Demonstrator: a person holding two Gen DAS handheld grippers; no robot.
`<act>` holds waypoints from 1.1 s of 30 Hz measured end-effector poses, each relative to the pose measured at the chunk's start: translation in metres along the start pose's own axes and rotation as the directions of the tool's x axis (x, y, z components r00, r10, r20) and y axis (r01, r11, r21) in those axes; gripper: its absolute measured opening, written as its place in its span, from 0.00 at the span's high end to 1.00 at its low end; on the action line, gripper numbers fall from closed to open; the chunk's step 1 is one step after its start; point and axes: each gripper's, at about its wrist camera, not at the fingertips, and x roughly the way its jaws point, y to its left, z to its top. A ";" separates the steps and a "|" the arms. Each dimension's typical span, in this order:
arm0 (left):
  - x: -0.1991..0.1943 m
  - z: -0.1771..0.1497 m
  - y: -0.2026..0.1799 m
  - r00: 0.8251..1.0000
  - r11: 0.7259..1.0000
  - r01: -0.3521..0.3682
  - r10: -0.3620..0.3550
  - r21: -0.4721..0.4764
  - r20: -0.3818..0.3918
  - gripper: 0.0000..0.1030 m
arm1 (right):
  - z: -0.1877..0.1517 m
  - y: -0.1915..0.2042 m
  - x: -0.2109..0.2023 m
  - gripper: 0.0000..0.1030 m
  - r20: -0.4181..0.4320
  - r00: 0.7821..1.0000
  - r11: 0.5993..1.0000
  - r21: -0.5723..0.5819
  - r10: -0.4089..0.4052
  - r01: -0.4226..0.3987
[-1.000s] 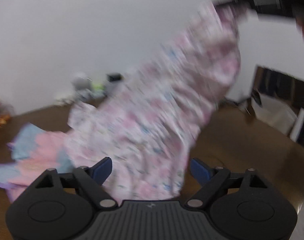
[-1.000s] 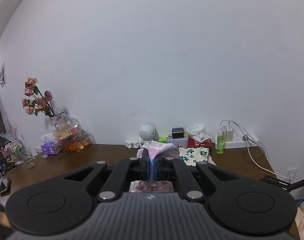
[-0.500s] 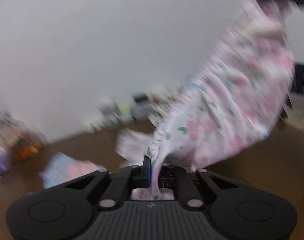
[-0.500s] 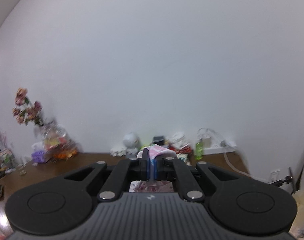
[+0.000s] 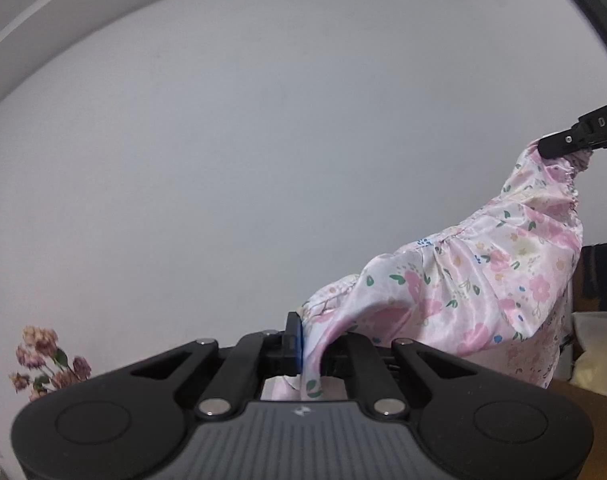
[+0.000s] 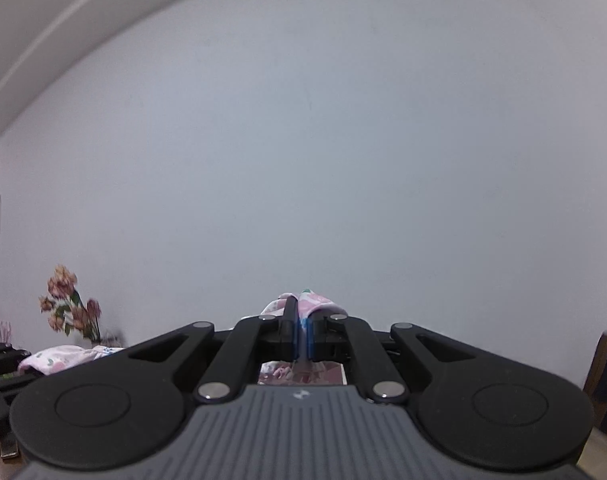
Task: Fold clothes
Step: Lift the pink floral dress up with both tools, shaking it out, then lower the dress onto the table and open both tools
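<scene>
I've got the floral garment up in the air, my left gripper pinched tight on one edge, my right gripper clamped on another. Nothing folded yet: it hangs between them, every fold to come.

From my left tongs I see just a corner of the brown wooden table at the lower right; what rests on it I cannot make out.

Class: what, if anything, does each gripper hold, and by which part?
Both hold the floral garment: left gripper and right gripper each pinch an edge; which part is unclear.
</scene>
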 end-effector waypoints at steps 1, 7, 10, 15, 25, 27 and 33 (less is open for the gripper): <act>-0.009 0.007 0.004 1.000 1.000 0.000 0.000 0.013 0.012 0.98 | 0.007 0.003 -0.008 0.97 0.013 1.000 1.000 -0.009 -0.001 0.001; -0.004 0.025 0.018 1.000 0.997 -0.021 0.021 0.069 0.008 0.97 | 0.034 0.012 -0.014 0.97 0.011 1.000 1.000 -0.023 -0.006 0.007; 0.047 0.000 0.016 0.995 0.998 0.004 0.003 0.063 -0.101 0.97 | 0.016 0.009 0.034 0.97 -0.090 0.995 0.999 -0.026 -0.030 0.028; 0.185 -0.091 0.006 0.933 0.999 0.040 -0.041 -0.012 -0.358 0.97 | -0.064 -0.007 0.153 0.96 -0.332 0.941 0.998 0.001 -0.064 0.068; 0.386 -0.293 -0.030 0.707 0.982 0.013 -0.142 -0.188 -0.693 0.66 | -0.287 -0.052 0.359 0.95 -0.687 0.723 0.985 0.060 -0.075 0.160; 0.398 -0.300 -0.029 0.693 0.978 0.015 -0.161 -0.209 -0.703 0.56 | -0.325 -0.060 0.386 0.89 -0.728 0.682 0.981 0.075 -0.067 0.177; 0.392 -0.295 -0.017 0.749 0.976 -0.006 -0.141 -0.220 -0.648 0.26 | -0.365 -0.077 0.417 0.33 -0.702 0.707 0.976 0.078 -0.092 0.205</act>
